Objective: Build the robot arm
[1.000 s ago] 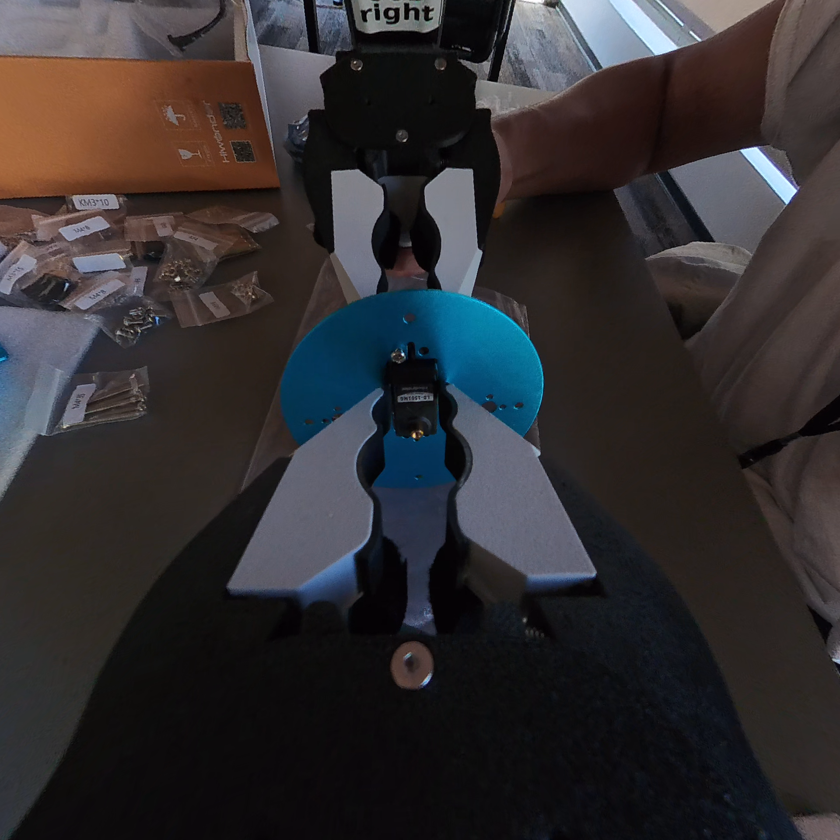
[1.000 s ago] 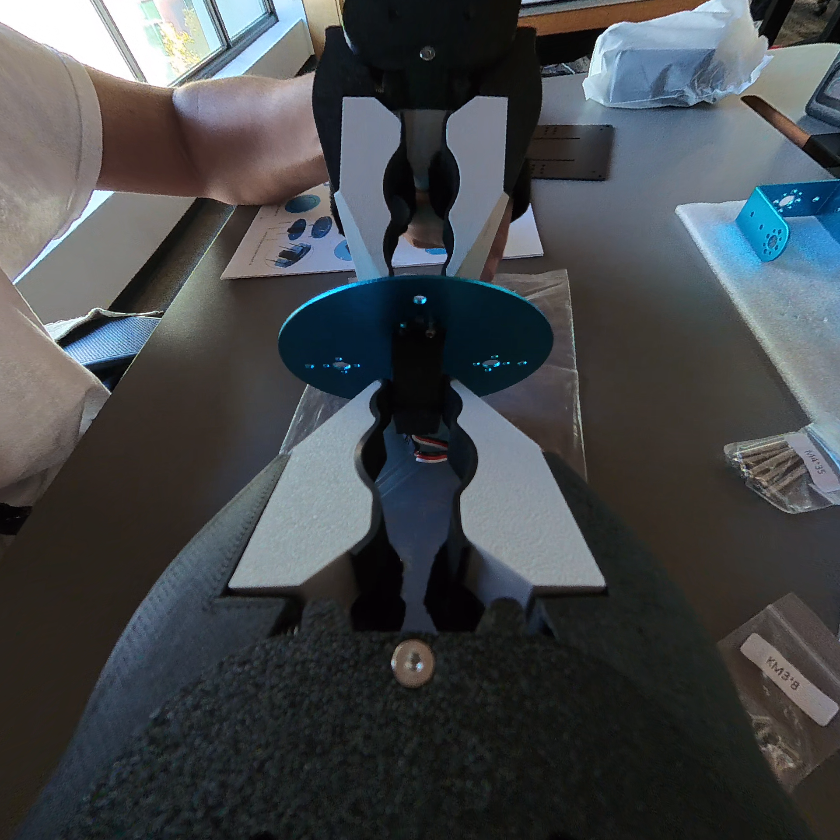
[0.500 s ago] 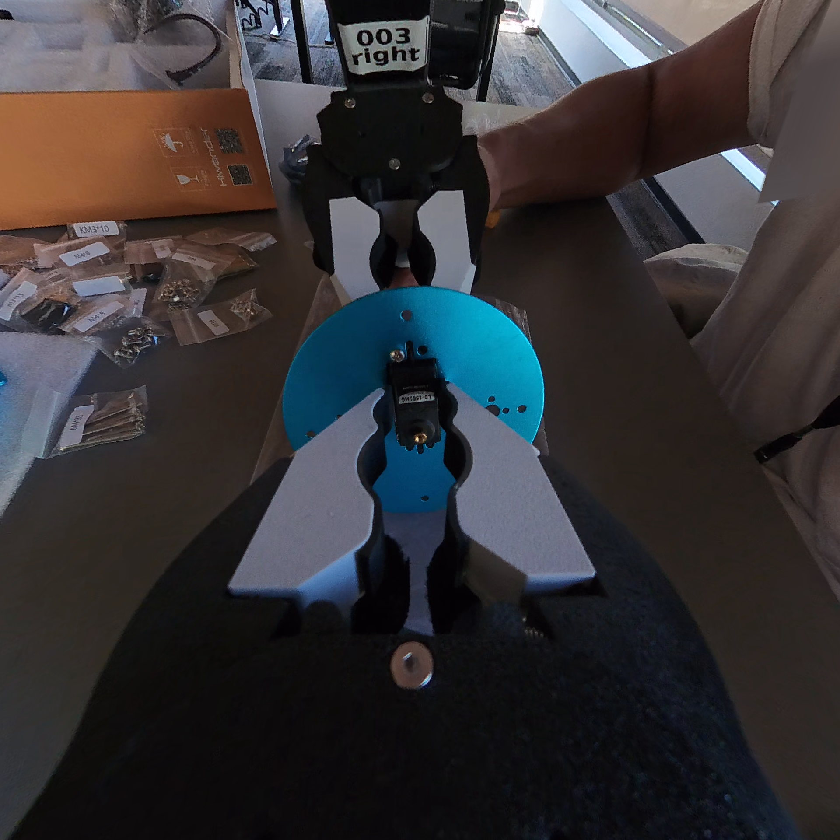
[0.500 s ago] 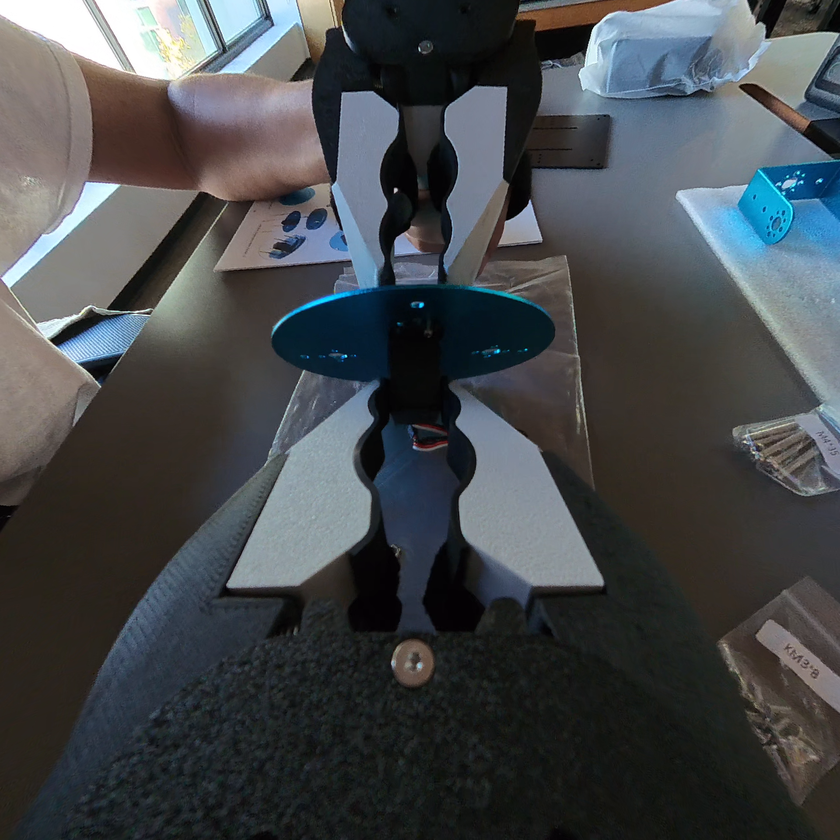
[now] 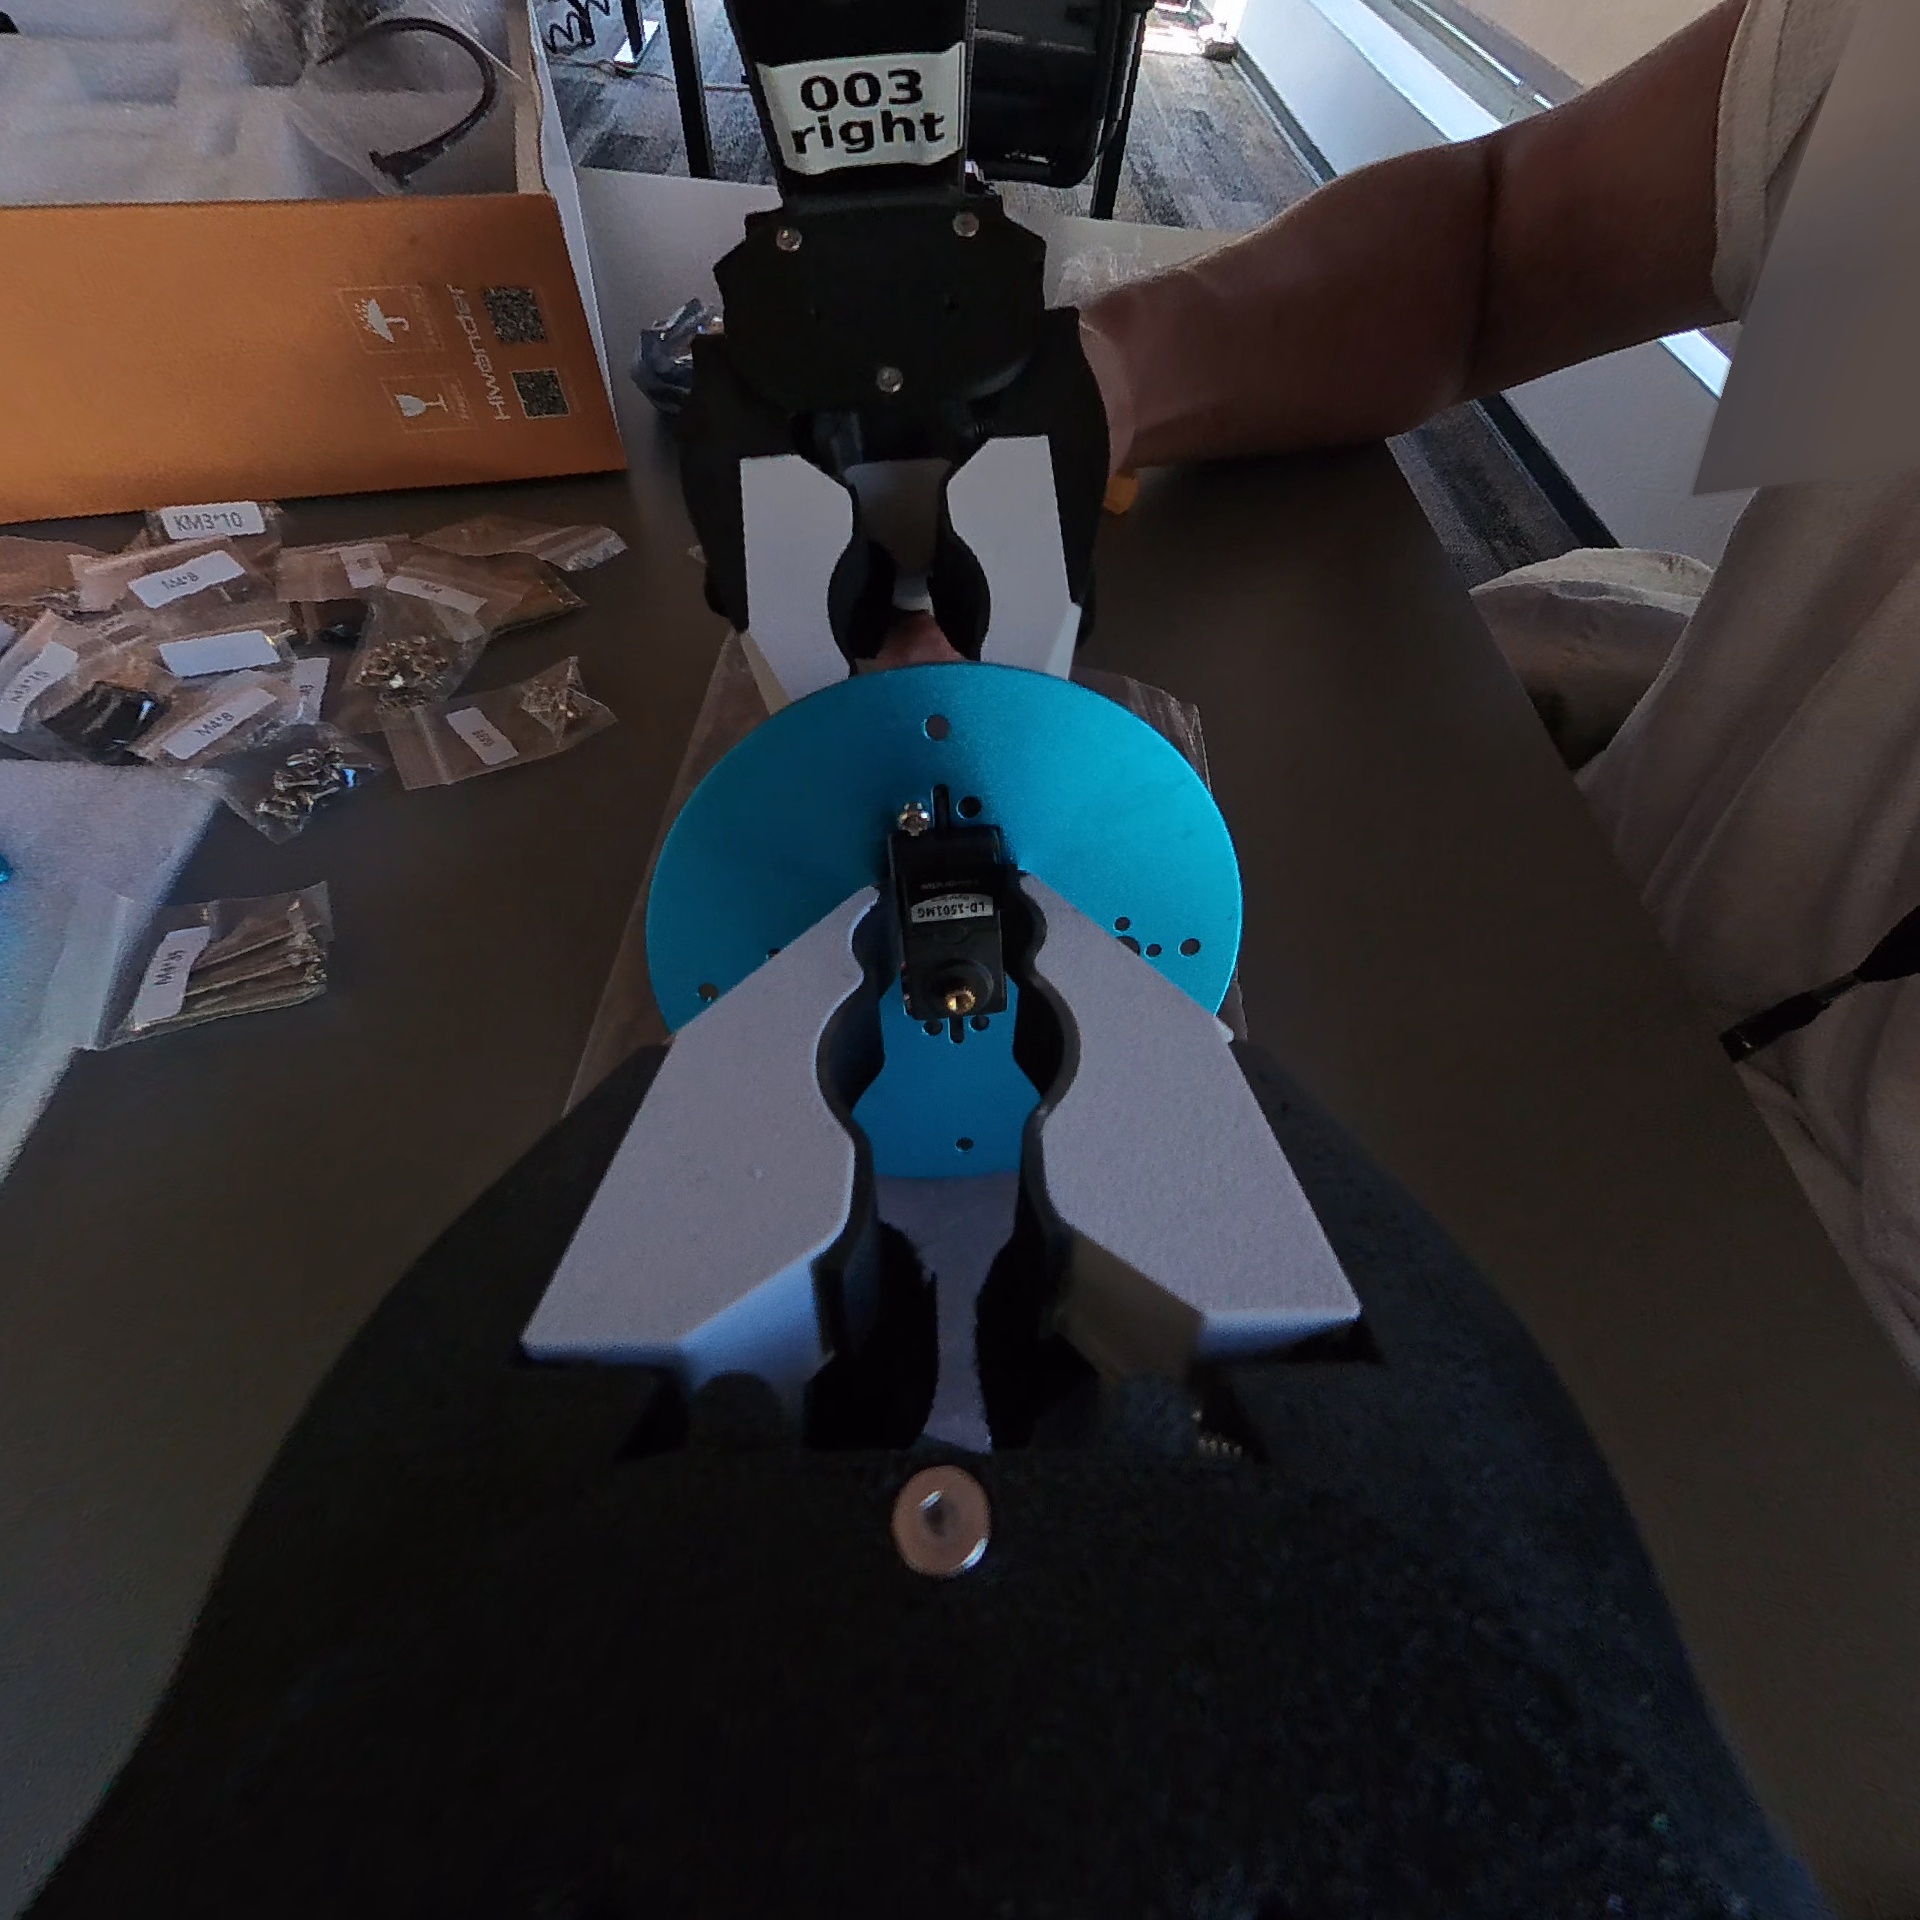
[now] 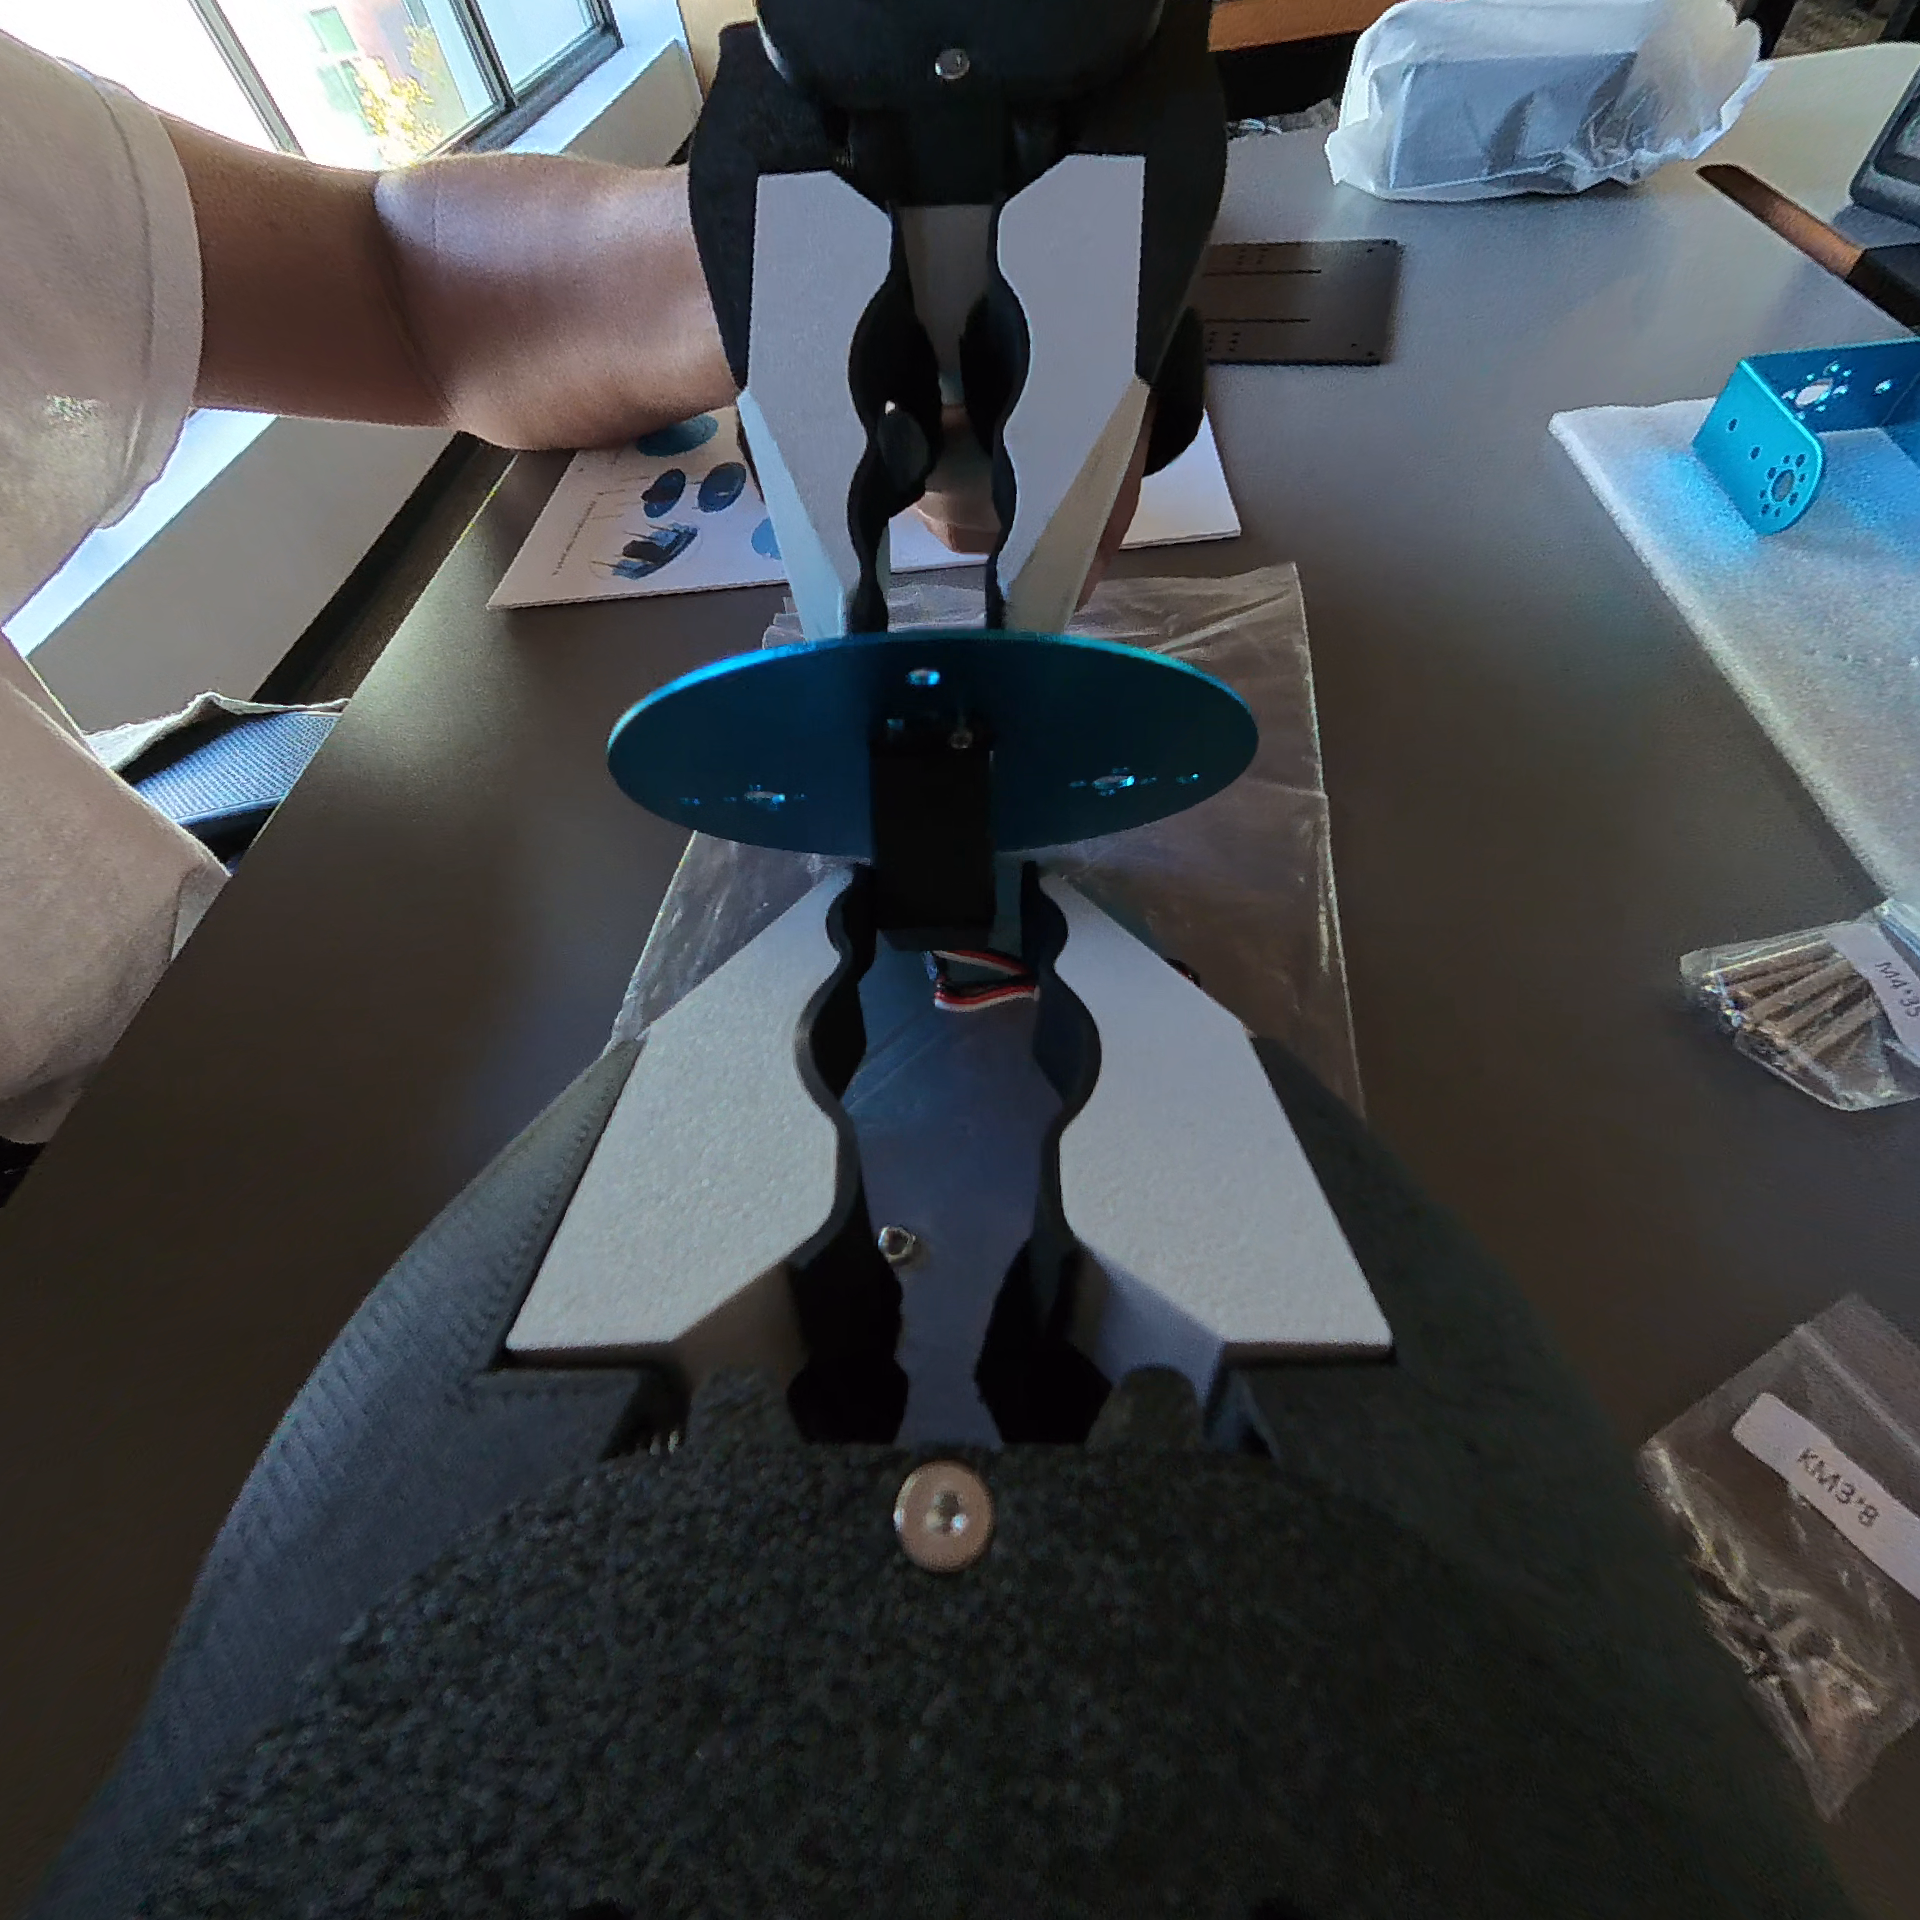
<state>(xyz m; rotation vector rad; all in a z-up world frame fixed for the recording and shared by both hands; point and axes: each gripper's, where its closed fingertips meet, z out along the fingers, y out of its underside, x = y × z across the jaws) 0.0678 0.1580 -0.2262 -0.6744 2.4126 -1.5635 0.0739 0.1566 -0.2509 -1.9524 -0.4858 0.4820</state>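
A round blue metal disc (image 5: pixel 1091 810) carries a black servo (image 5: pixel 948 935) through its middle and is held above the dark table (image 5: pixel 1351 727). My left gripper (image 5: pixel 948 914) is shut on the servo's top side, where the gold shaft shows. My right gripper (image 6: pixel 940 894) is shut on the servo's body (image 6: pixel 930 831) under the disc (image 6: pixel 1101 727), where coloured wires come out. Each gripper faces the other across the disc: the right one shows in the left wrist view (image 5: pixel 904 655), the left one in the right wrist view (image 6: pixel 925 613), their fingertips hidden by the disc.
A clear plastic bag (image 6: pixel 1195 665) lies under the disc. An orange box (image 5: pixel 260 343) and several bags of screws (image 5: pixel 312 665) are on one side. A blue bracket (image 6: pixel 1808 447) on white foam (image 6: pixel 1766 644), more screw bags (image 6: pixel 1797 997), a printed sheet (image 6: pixel 644 530) and a black plate (image 6: pixel 1299 301) are around. Left and right tips are no more than a few centimetres apart.
The disc has tilted: it faces the left wrist camera more and looks flatter, more edge-on, from the right wrist camera. Both grippers keep their hold on the servo.
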